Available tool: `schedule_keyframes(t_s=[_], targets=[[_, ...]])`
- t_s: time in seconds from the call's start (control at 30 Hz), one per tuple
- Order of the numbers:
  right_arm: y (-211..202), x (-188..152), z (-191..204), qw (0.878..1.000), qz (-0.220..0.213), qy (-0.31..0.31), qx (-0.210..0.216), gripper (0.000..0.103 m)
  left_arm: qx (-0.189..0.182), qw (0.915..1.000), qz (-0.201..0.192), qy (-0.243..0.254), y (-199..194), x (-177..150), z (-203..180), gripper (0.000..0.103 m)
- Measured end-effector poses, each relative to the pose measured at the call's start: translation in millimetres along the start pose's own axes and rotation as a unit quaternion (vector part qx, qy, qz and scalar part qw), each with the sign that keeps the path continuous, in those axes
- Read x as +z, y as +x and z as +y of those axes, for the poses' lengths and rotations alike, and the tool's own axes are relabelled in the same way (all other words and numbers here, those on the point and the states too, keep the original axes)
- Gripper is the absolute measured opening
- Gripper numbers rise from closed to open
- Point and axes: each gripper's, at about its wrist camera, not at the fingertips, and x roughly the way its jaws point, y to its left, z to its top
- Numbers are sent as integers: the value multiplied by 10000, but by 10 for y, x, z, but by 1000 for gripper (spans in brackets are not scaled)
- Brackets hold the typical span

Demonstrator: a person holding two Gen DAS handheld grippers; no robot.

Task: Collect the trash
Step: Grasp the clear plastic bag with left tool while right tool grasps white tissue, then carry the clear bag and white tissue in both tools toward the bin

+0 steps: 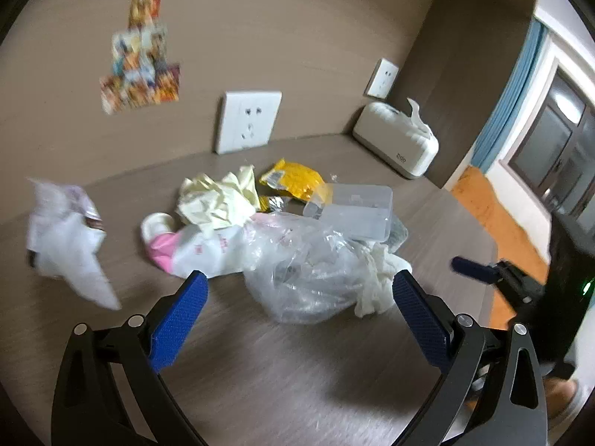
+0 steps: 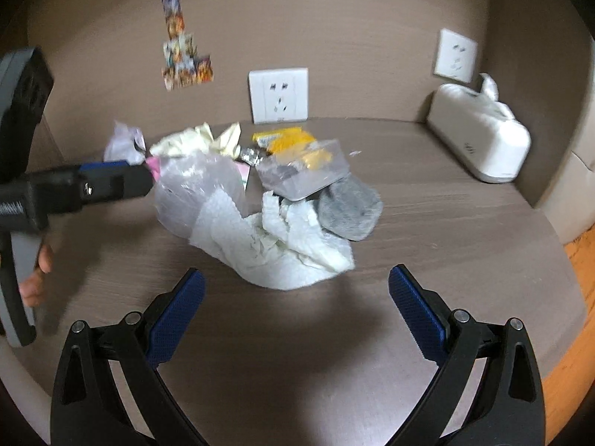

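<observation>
Right wrist view: both tongs, left tongs (image 1: 299,286) and right tongs (image 2: 296,282), spread before the grasp; crumpled white paper towel (image 2: 282,249) lies nearest, likely next.

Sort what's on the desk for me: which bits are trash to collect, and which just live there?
Trash: clear plastic bag, white paper towel, yellow wrapper, pale yellow crumpled paper, clear plastic box, grey cloth, white wad.

Not trash: tissue dispenser, wall sockets, stickers.

Small dark print on the white tissue box (image 1: 403,141) and red print on the plastic bag (image 1: 223,241) are too blurred to read.
</observation>
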Motion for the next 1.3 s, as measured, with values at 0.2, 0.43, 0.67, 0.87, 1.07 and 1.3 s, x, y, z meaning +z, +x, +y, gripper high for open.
schedule_keyframes(t_s=[0.2, 0.43, 0.67, 0.87, 1.07, 1.3], targets=[[305, 91, 103, 9987, 141, -463, -167, 98, -455, 9981, 417, -79, 346, 74, 25, 80], [520, 105, 169, 9968, 392, -698, 82, 47, -742, 9950, 674, 35, 568, 96, -10, 40], [269, 29, 50, 9985, 367, -404, -18, 19, -559, 9958, 652, 309, 488, 71, -101, 17], [-173, -22, -72, 9998, 158, -4, -81, 19, -450, 9962, 588, 459, 202, 58, -164, 15], [-689, -40, -177, 9988, -252, 427, -32, 19, -351, 9962, 357, 718, -211, 48, -395, 15], [-1282, -174, -221, 9966, -604, 540, -171, 19, -395, 9933, 256, 1053, -508, -113, -844, 15]])
